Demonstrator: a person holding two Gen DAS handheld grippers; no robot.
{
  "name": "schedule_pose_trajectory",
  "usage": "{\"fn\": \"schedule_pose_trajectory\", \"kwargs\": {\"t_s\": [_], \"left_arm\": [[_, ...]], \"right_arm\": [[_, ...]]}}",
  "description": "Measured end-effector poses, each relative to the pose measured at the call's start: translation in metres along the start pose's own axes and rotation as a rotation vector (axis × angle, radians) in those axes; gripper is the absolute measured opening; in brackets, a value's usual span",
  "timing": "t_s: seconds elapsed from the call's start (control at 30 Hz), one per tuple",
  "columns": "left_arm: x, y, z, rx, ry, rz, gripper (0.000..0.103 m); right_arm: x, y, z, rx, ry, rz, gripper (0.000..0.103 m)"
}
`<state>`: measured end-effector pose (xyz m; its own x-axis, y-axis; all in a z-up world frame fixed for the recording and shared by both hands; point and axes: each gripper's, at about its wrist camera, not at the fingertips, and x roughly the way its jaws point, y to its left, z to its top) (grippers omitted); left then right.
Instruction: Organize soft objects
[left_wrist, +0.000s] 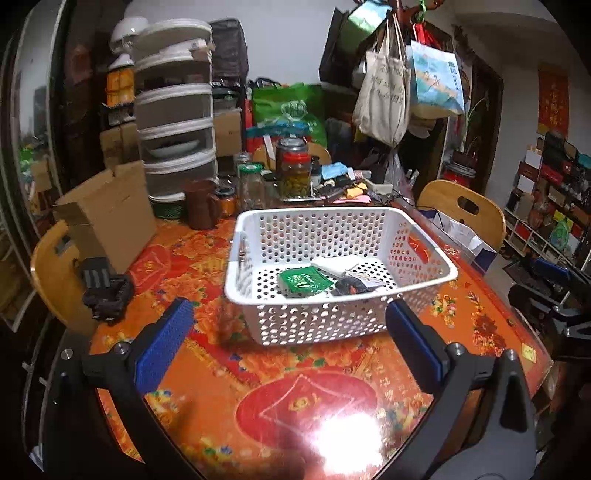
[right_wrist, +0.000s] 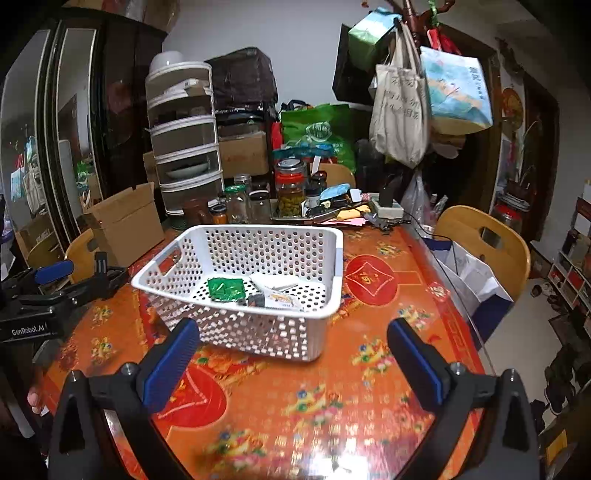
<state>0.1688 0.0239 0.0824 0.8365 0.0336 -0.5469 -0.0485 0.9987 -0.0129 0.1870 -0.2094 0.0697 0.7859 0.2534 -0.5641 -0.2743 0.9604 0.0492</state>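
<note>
Basket (left_wrist: 332, 306) of white perforated plastic stands on the orange floral tablecloth (left_wrist: 258, 369). Inside it, from left to right, lie a green packet (left_wrist: 304, 282), a dark pouch (left_wrist: 349, 286) and white sachets (right_wrist: 282, 300). Left gripper (left_wrist: 288, 332) and right gripper (right_wrist: 291, 347) hang before the basket, jaws wide apart, empty, clear of its near wall.

You're facing a round table (left_wrist: 332, 398) in an orange and red floral cloth, glare bouncing off its glossy top. Wooden chairs (right_wrist: 484, 243) sit around it. Behind, a white wall (left_wrist: 288, 44), a stacked drawer tower (left_wrist: 177, 122), a cardboard box (left_wrist: 110, 214), bags hanging from a coat rack (right_wrist: 410, 11), shelving (left_wrist: 546, 206) far right.
</note>
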Motion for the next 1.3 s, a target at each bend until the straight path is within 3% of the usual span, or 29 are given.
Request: {"fn": "schedule_pose_trajectory", "kwargs": {"t_s": [0.17,0.37,0.5,0.8,1.3], "left_arm": [[-0.047,-0.005,-0.025,-0.014,-0.016,-0.046,0.103],[-0.098,-0.012,-0.055,-0.012,-0.046,-0.014,0.103],[-0.121,-0.015,-0.071,-0.022,-0.046,0.058,0.103],[-0.111,-0.015,-0.082,-0.043,0.013,0.027,0.103],[-0.082,-0.011,-0.073,-0.052,0.038,0.046,0.103]], "right_arm": [[-0.033,0.006,-0.02,0.025,-0.002,0.016,0.102],[-0.069,0.018,-0.04,0.017,-0.026,0.044,0.102],[-0.08,0.024,-0.053,0.014,-0.016,0.071,0.102],[-0.076,0.026,-0.059,0.019,-0.003,0.008,0.102],[-0.063,0.024,-0.06,0.024,0.035,0.036,0.102]]}}
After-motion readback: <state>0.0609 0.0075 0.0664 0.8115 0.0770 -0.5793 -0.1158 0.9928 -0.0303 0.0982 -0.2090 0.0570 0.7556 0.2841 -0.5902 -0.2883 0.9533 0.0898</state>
